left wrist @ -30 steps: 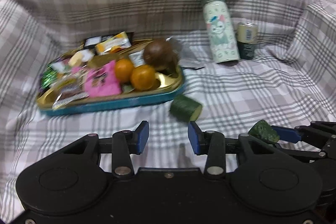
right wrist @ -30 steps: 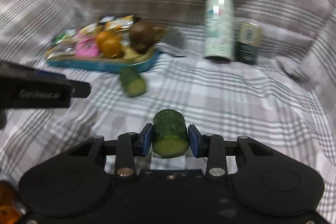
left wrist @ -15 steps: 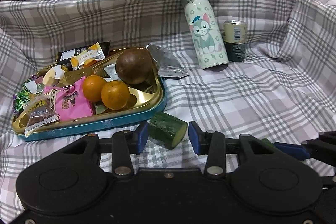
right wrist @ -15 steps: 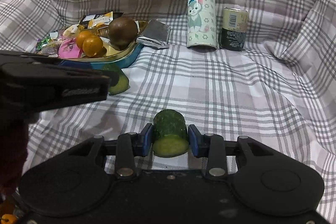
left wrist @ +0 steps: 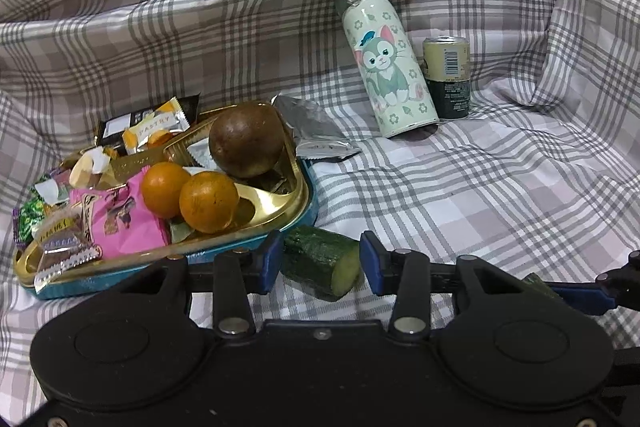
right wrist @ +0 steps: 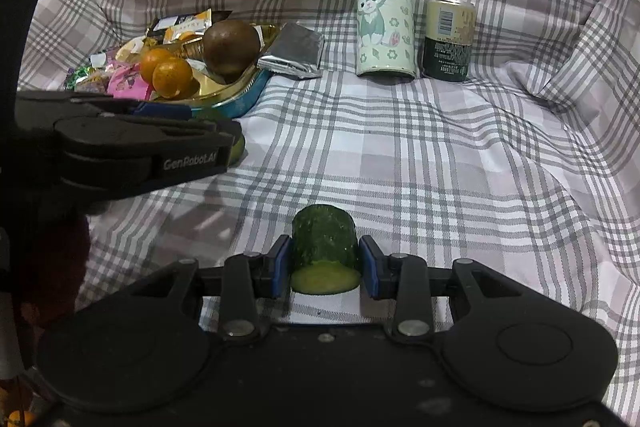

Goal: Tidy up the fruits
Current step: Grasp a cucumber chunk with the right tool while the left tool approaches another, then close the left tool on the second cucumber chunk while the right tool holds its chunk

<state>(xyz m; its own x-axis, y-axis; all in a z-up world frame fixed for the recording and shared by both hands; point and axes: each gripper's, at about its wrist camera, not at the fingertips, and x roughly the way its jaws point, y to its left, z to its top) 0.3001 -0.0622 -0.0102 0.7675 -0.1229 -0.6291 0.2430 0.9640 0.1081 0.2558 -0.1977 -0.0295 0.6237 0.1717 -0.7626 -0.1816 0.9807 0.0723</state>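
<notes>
A gold tray with a blue rim (left wrist: 301,187) holds two oranges (left wrist: 208,202), a brown round fruit (left wrist: 246,139) and several snack packets. A cucumber piece (left wrist: 322,261) lies on the plaid cloth beside the tray's near corner. My left gripper (left wrist: 319,261) is open, its blue pads on either side of this piece with gaps showing. My right gripper (right wrist: 324,267) is shut on a second cucumber piece (right wrist: 323,247), cut face toward the camera. In the right wrist view the left gripper's body (right wrist: 120,147) hides most of the first piece.
A cat-print bottle (left wrist: 384,63) and a can (left wrist: 446,75) stand at the back right. A silver foil packet (left wrist: 316,131) lies beside the tray. The plaid cloth rises in folds at the back and right. The right gripper's tip (left wrist: 576,293) shows at the left view's right edge.
My left gripper has moved forward toward the tray until the loose cucumber piece lies between its open fingers. The right gripper keeps its hold on its own piece.
</notes>
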